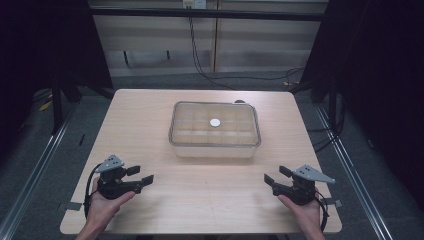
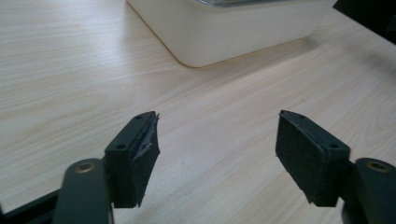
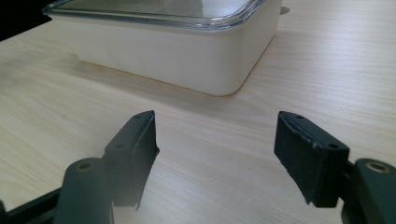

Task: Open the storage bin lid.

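Two grippers poised, one lidded box waiting mid-table.

One cream, round-cornered rectangular plastic container (image 1: 215, 142) set at the middle of the pale wood-grain tabletop (image 1: 150, 115), nearer the far edge, under a clear lid with a grid pattern and one small white disc (image 1: 215, 122) at its centre. Left gripper (image 1: 141, 175) by the near left corner, jaws spread wide, nothing between them, one worn, frayed pad (image 2: 142, 151) showing in the left gripper view. Right gripper (image 1: 276, 176) by the near right corner, likewise gaping and empty, flat black pads (image 3: 299, 154). Both well apart from the container.
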A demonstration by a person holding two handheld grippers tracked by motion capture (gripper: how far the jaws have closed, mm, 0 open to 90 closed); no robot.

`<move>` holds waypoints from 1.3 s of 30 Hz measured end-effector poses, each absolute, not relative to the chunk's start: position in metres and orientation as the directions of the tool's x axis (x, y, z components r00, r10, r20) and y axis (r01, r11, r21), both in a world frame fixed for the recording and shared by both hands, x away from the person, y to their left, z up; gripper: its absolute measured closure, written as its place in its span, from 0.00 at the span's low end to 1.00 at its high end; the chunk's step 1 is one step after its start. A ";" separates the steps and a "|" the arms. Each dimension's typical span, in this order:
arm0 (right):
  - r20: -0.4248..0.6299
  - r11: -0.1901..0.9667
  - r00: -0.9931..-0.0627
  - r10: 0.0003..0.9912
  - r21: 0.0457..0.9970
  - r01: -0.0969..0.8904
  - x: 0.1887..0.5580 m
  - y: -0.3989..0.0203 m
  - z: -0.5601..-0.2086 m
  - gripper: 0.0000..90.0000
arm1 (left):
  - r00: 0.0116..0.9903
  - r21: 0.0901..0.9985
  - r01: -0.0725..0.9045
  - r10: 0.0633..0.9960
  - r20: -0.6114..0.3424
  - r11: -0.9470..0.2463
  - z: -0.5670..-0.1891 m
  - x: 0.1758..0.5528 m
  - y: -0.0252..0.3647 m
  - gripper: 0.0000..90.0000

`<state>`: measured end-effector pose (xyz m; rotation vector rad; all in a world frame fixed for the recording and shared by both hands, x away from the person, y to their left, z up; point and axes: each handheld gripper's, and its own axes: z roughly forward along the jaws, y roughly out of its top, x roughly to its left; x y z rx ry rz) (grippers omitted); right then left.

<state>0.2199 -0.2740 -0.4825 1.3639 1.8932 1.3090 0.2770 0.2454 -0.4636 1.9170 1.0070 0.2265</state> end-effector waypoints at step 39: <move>0.202 0.162 -0.520 0.830 0.806 0.570 0.261 -0.246 -0.439 0.31 | 0.761 0.827 0.462 0.622 -0.185 -0.320 -0.435 0.298 0.227 0.43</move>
